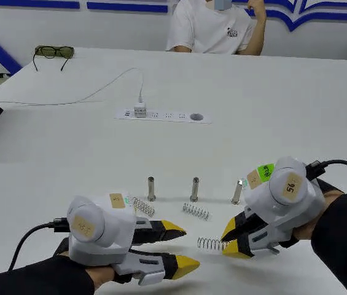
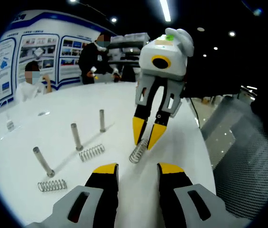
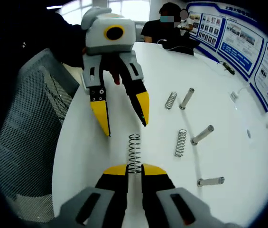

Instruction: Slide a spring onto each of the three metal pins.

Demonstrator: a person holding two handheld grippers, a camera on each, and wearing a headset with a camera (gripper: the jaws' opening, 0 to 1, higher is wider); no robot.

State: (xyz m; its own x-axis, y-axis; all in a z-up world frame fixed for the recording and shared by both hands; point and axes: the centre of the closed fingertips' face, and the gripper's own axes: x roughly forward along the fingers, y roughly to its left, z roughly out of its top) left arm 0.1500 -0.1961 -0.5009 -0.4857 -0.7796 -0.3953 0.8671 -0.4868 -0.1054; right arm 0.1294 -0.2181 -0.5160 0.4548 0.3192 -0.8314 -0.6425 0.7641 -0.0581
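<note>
Three metal pins (image 1: pixel 151 188) (image 1: pixel 194 189) (image 1: pixel 238 191) stand upright in a row on the white table (image 1: pixel 69 153). One spring (image 1: pixel 143 206) lies by the left pin and another spring (image 1: pixel 196 211) by the middle pin. A third spring (image 1: pixel 212 244) lies in front of them, and my right gripper (image 1: pixel 229 241) is shut on its right end. In the right gripper view that spring (image 3: pixel 134 151) runs out from between the right gripper (image 3: pixel 134 170) tips. My left gripper (image 1: pixel 184 248) hovers open just left of it, holding nothing; the left gripper (image 2: pixel 138 168) faces the held spring (image 2: pixel 137 151).
A white power strip (image 1: pixel 164 115) with a plugged-in charger and cable lies mid-table. Dark glasses (image 1: pixel 54 51) rest at the far left. A person (image 1: pixel 216 26) sits at the far side. A mesh chair (image 3: pixel 34 118) stands behind the near table edge.
</note>
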